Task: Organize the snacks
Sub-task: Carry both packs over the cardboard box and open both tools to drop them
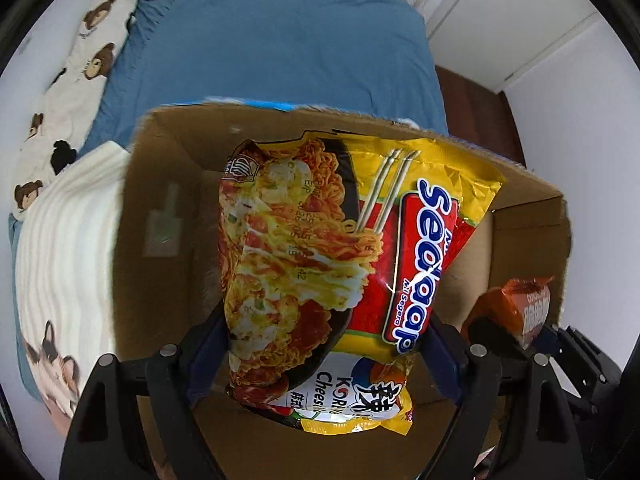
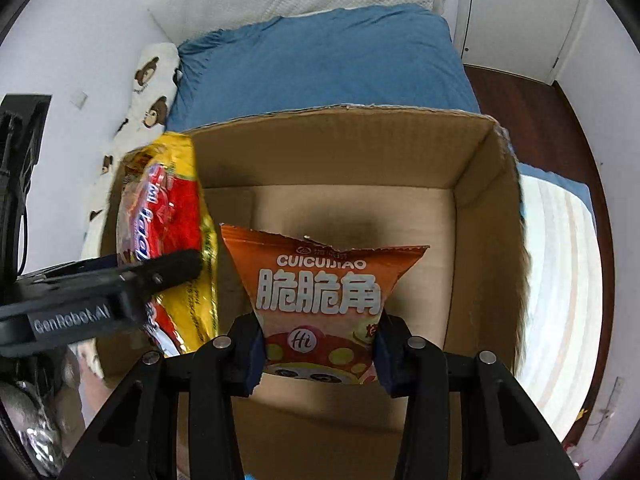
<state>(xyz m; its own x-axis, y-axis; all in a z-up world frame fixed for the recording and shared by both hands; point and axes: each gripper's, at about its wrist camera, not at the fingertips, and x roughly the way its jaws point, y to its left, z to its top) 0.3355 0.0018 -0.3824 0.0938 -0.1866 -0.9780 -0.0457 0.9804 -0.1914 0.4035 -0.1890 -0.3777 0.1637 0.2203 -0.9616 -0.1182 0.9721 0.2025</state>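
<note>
My left gripper [image 1: 320, 356] is shut on a yellow and red instant noodle packet [image 1: 320, 264] and holds it over the open cardboard box [image 1: 160, 184]. My right gripper [image 2: 318, 356] is shut on an orange snack bag [image 2: 320, 292] marked CUICUIJIAO and holds it over the same box [image 2: 480, 168]. The noodle packet [image 2: 172, 232] and the left gripper's finger [image 2: 168, 268] show at the left in the right wrist view. The orange bag [image 1: 524, 304] and the right gripper show at the lower right in the left wrist view. The box floor in sight is bare.
The box sits on a bed with a blue sheet [image 1: 280, 48]. A bear-print pillow [image 1: 76, 80] lies along the wall and a white striped blanket [image 1: 68, 248] lies beside the box. A dark wood floor [image 2: 532, 108] and white cupboard doors [image 2: 516, 12] are to the right.
</note>
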